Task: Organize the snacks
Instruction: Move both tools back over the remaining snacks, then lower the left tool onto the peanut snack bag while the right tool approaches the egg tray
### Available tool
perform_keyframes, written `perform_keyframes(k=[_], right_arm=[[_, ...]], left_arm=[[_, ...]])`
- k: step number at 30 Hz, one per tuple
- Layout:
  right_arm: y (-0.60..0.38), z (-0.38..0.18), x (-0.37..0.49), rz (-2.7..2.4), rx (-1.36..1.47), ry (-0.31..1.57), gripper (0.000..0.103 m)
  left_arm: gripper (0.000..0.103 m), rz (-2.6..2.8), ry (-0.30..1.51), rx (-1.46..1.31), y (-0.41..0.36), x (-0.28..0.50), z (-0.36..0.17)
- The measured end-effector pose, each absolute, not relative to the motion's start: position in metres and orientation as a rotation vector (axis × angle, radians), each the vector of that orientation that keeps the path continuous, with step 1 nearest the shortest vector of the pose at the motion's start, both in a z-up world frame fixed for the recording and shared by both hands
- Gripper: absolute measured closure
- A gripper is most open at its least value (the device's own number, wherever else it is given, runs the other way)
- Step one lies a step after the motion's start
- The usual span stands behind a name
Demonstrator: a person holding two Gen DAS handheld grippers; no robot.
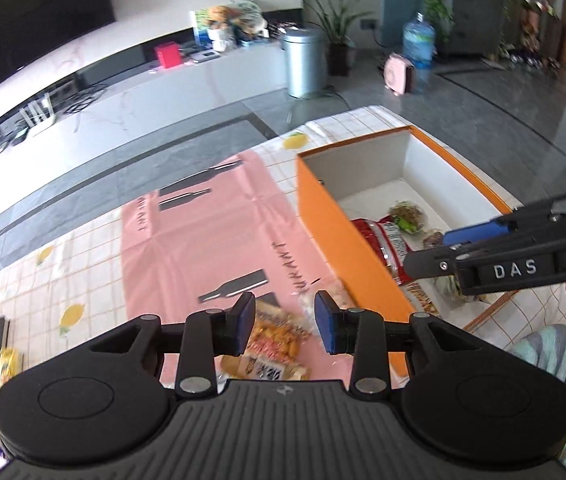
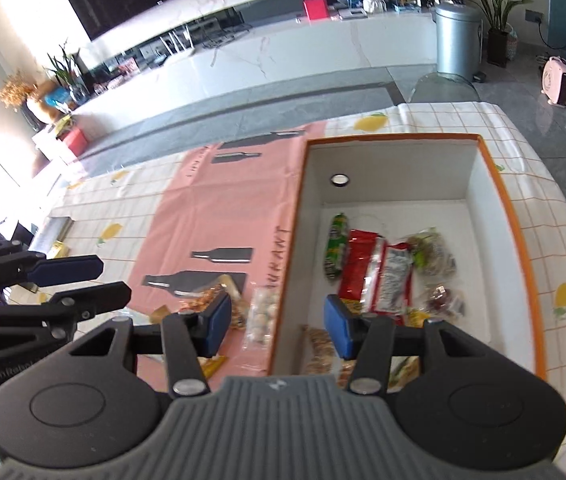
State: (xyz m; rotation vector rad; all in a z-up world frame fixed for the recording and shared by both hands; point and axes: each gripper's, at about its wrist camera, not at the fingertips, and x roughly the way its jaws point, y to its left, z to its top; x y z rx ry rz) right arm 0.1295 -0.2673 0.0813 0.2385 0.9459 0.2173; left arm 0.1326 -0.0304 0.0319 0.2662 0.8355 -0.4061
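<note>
Snacks point(image 2: 375, 268) mostly lay inside orange box point(image 2: 519, 236). Left gripper point(image 1: 283, 322) jaws apart, empty, above peanut pack point(image 1: 279, 338) just left of box, long axis roughly along box wall. Right gripper point(image 2: 277, 322) apart, empty, straddling box's left wall. Likely between picks; next: descend, clamp peanut pack.

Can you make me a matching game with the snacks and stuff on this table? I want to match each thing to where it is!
Things:
1. red packet
2. clear bag of white balls
3. orange box
4. silver bin

Places:
A. on the floor
B. on the pink sheet, outside the box
C. on the table
D. inside the box

Pairs: 1-D, 2-B, 3-C, 4-A
</note>
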Motion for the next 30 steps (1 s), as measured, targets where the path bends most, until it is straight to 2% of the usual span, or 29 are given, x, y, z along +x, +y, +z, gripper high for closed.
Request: perform_keyframes(k=[13,21,27,30], right_arm=[[-0.196,0.050,0.056,0.166,0.239,0.779,0.054],[-0.166,0.014,0.048,0.092,0.149,0.750,0.062],[-0.148,-0.015,0.063,0.051,0.082,0.785,0.074],[-0.142,-0.028,0.074,0.025,0.042,0.804,0.074]], left_arm=[[0.062,-0.332,0.802,0.099,0.034,0.093,0.010],[0.062,-0.400,0.867,0.124,0.040,0.108,-0.018],[0.062,-0.431,0.914,0.132,0.041,0.133,-0.046],[0.065,-0.437,0.935,0.129,0.041,0.145,-0.062]])
